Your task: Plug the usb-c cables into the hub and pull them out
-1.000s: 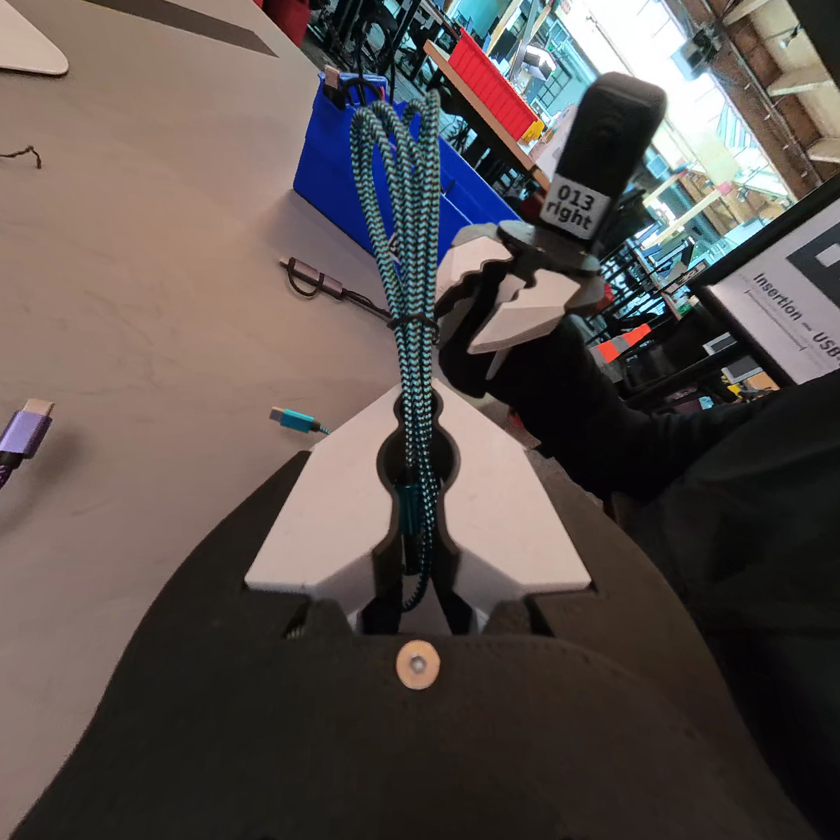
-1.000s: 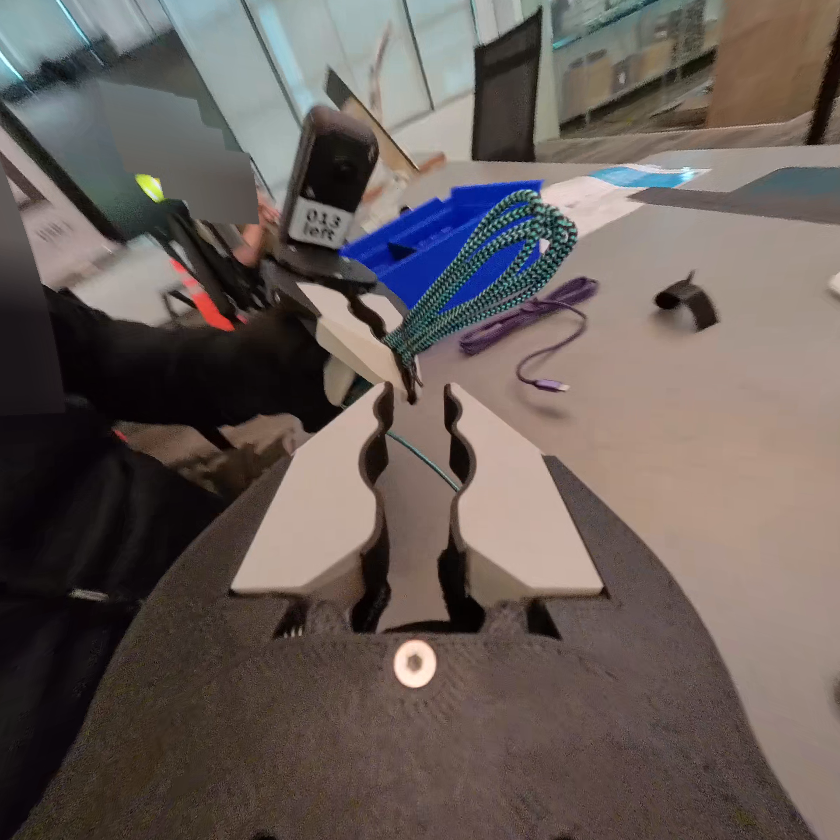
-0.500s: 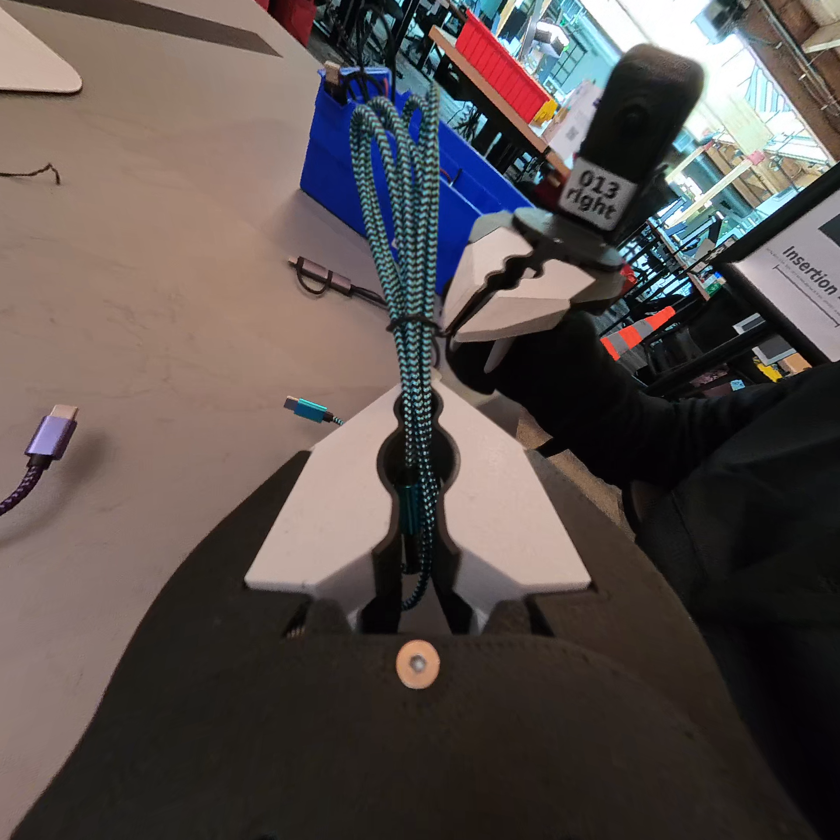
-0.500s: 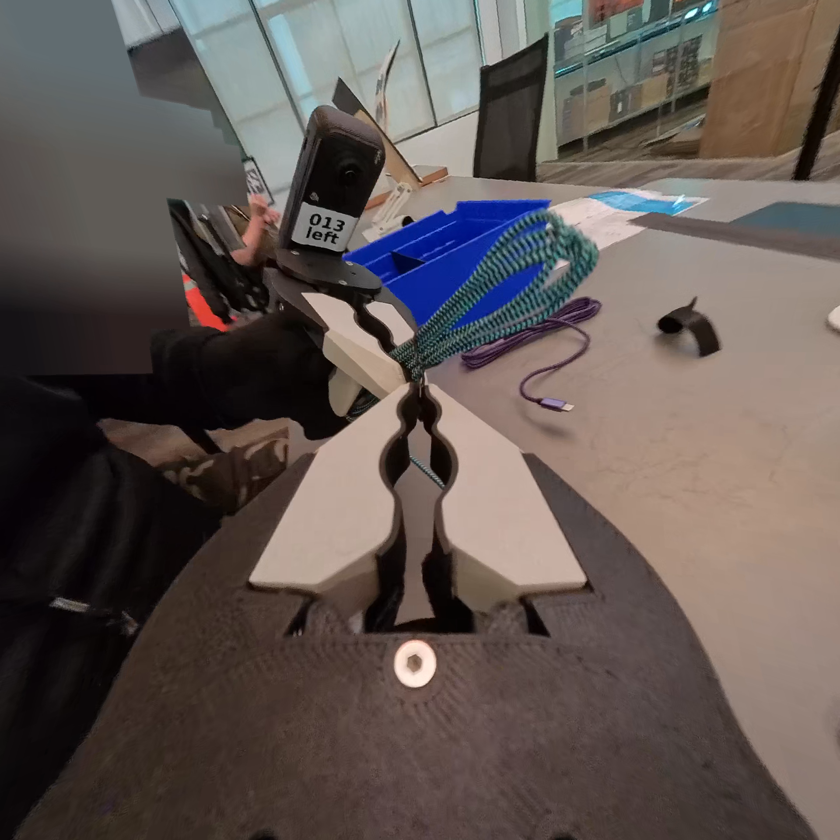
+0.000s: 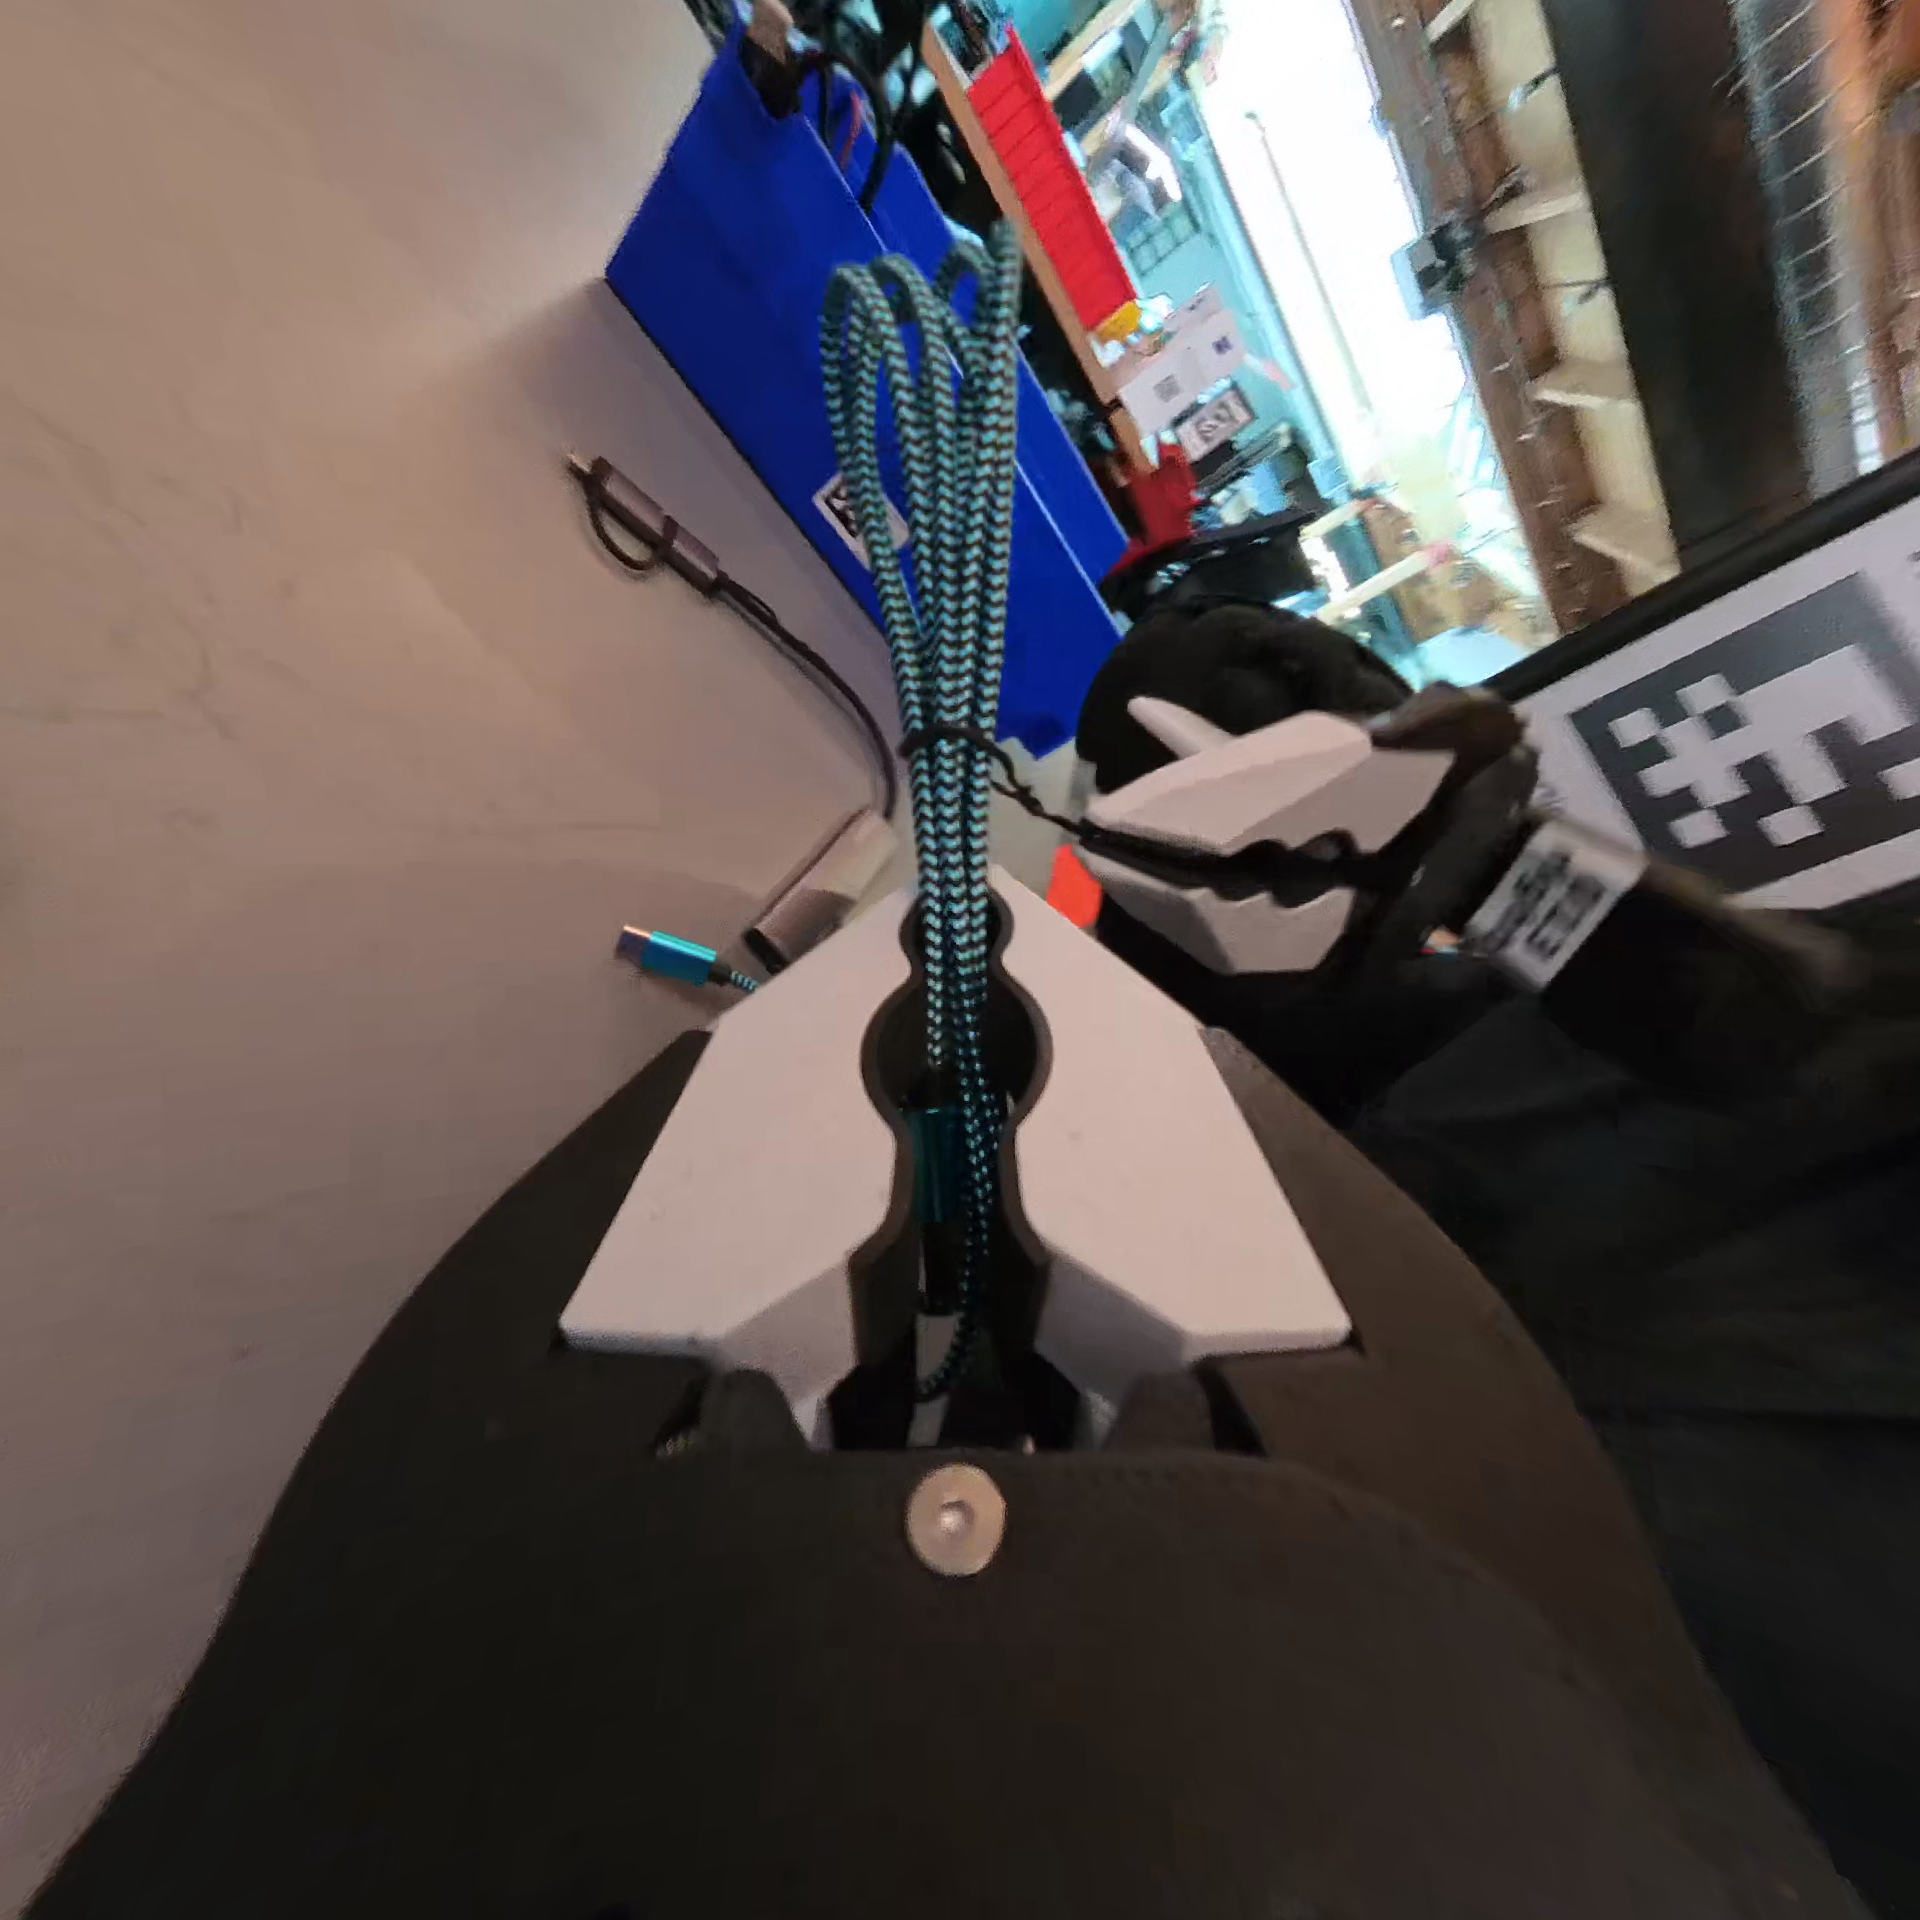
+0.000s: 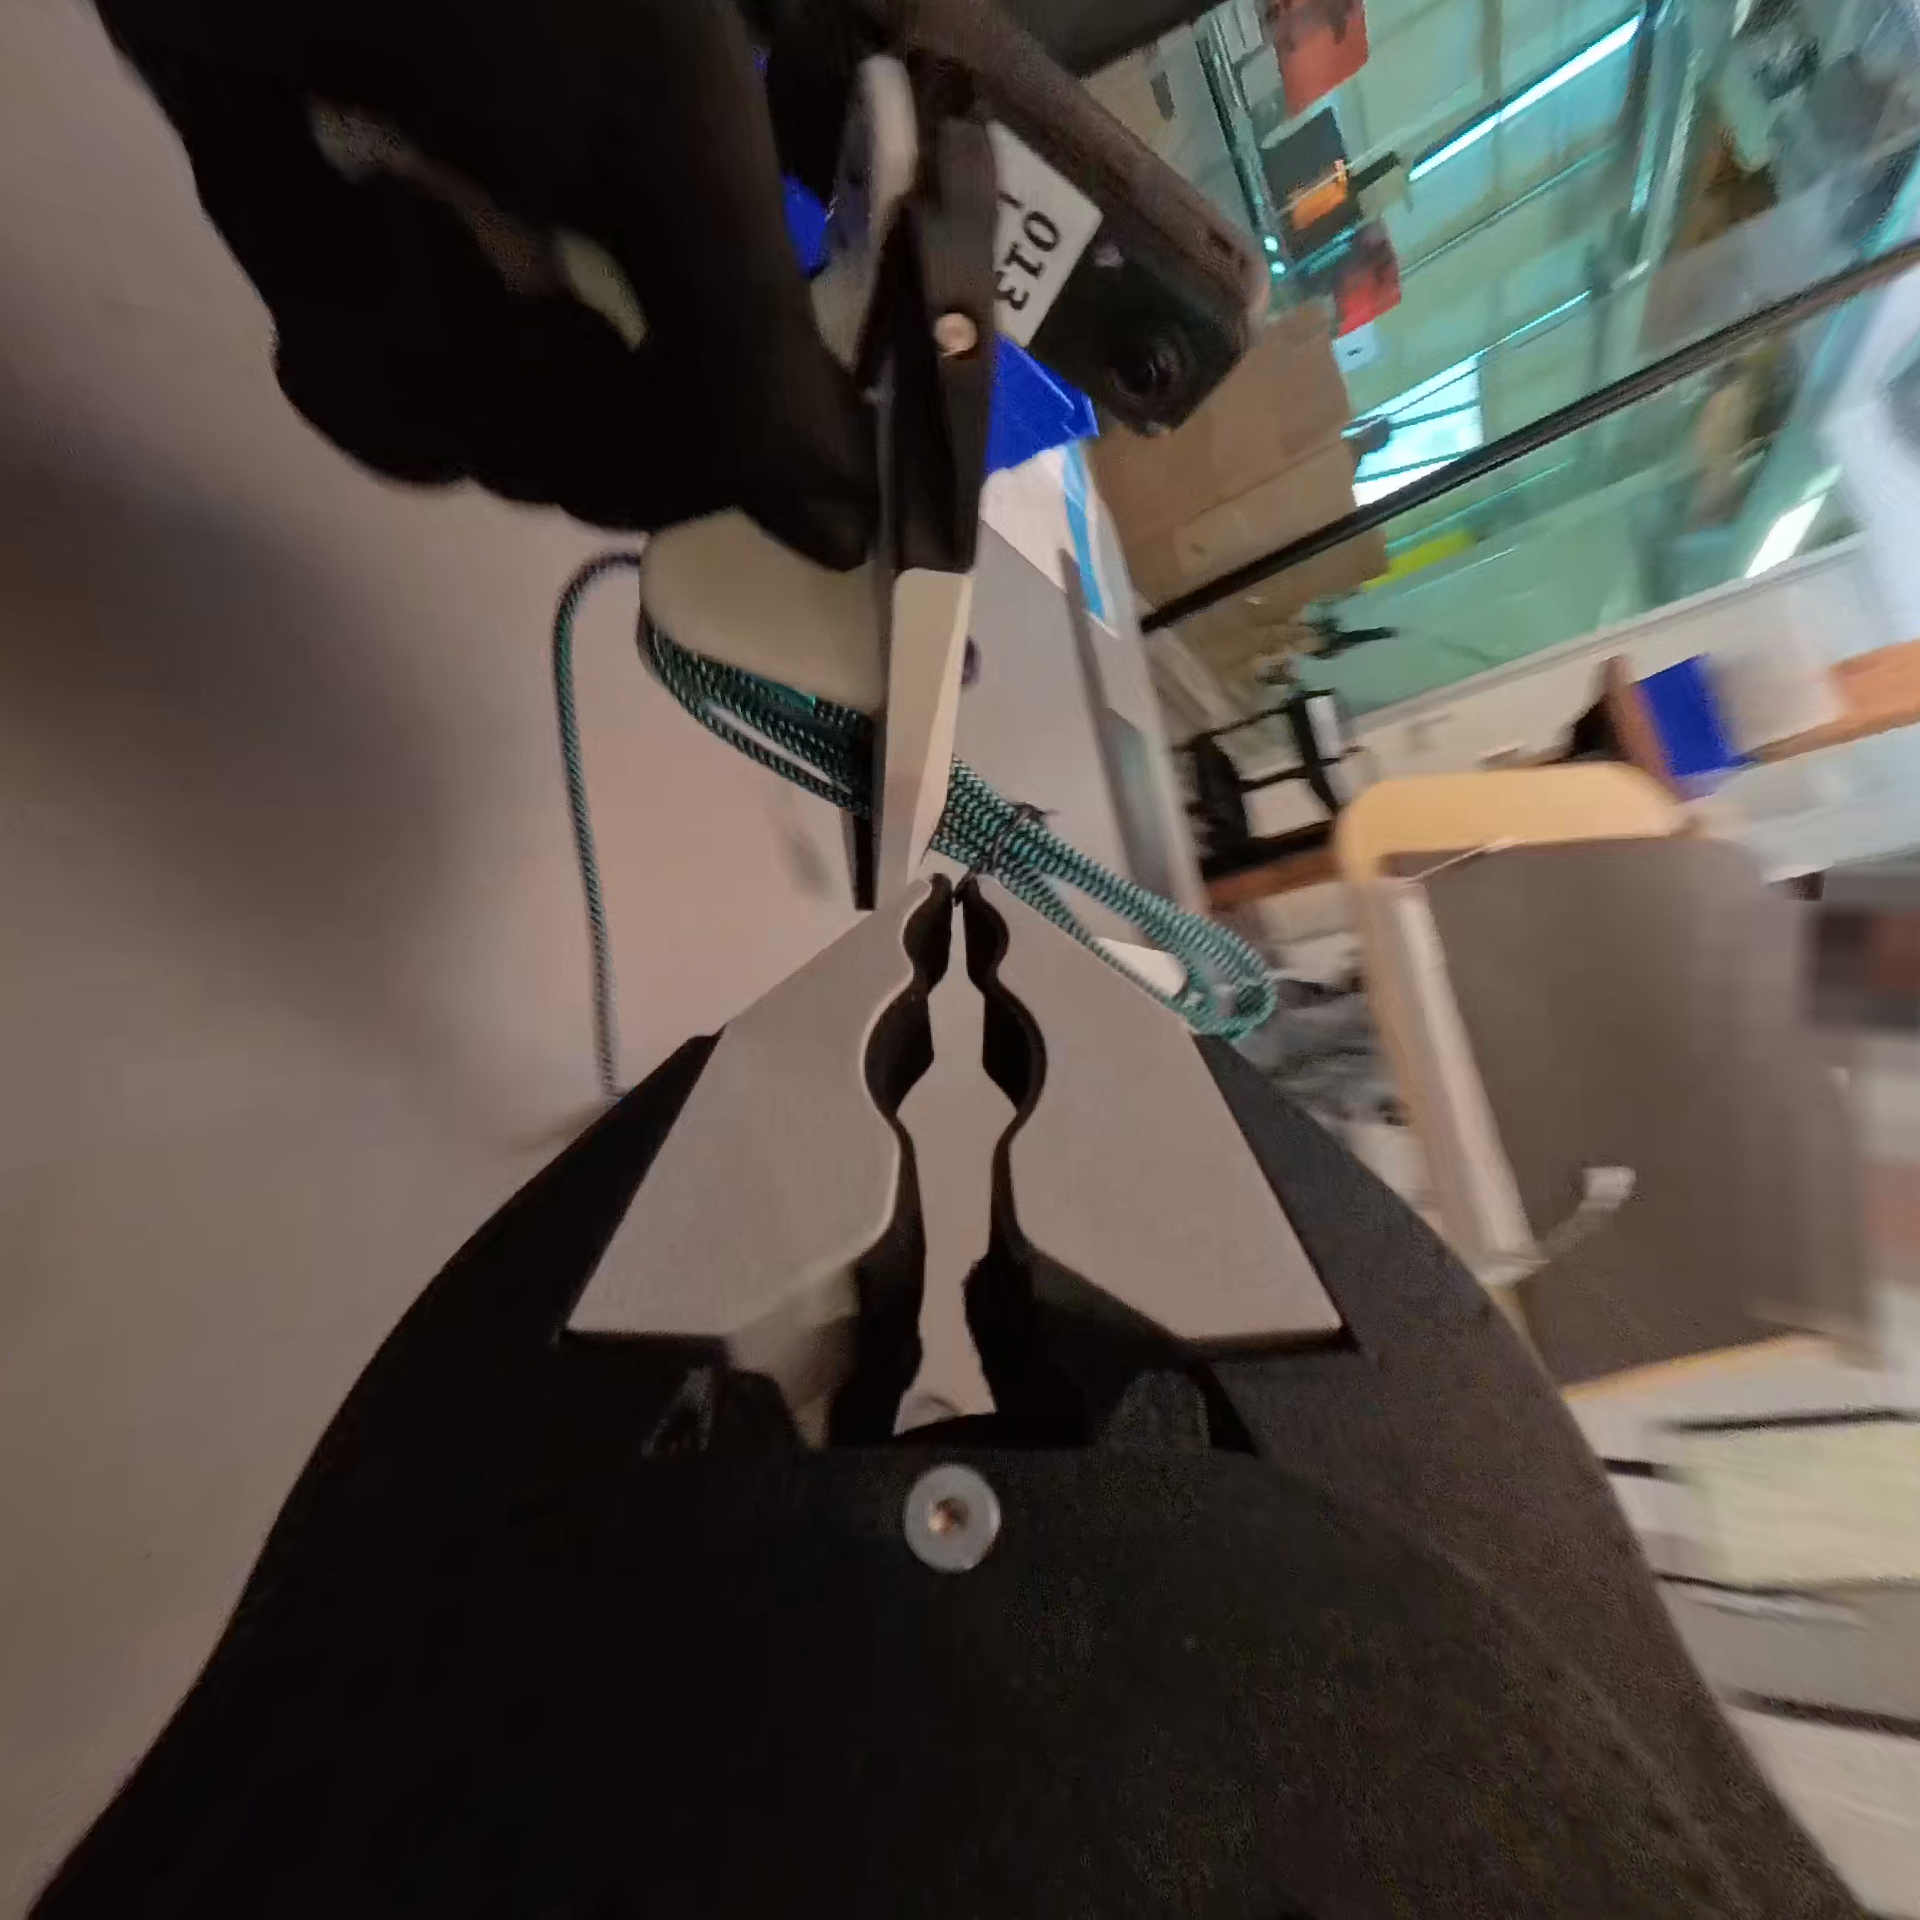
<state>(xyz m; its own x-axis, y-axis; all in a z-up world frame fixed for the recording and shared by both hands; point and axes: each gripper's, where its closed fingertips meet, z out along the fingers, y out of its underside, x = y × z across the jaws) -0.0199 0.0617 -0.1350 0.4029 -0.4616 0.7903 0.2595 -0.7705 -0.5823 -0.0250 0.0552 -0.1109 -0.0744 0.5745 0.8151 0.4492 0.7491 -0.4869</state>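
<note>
My left gripper (image 5: 951, 894) is shut on a coiled teal braided usb-c cable (image 5: 935, 582) and holds it off the table, loops pointing away. A thin black twist tie (image 5: 940, 740) wraps the coil. My right gripper (image 6: 954, 894) is shut on the tie's loose end; in the left wrist view the right gripper (image 5: 1096, 831) sits just right of the coil with the tie stretched to it. The coil (image 6: 1091, 894) and the left gripper's fingers (image 6: 925, 707) show in the right wrist view. A teal plug (image 5: 665, 951) lies on the table.
A grey hub-like block (image 5: 821, 894) lies by the teal plug. A dark cable with an adapter (image 5: 644, 530) lies beside a blue bin (image 5: 790, 291). A board with a black-and-white marker (image 5: 1766, 748) stands at right. A chair (image 6: 1507, 935) stands beyond the table edge.
My right gripper went from open to shut at the tie and now pulls its end sideways out of the coil. Both views have rolled. The left grip on the coil is unchanged.
</note>
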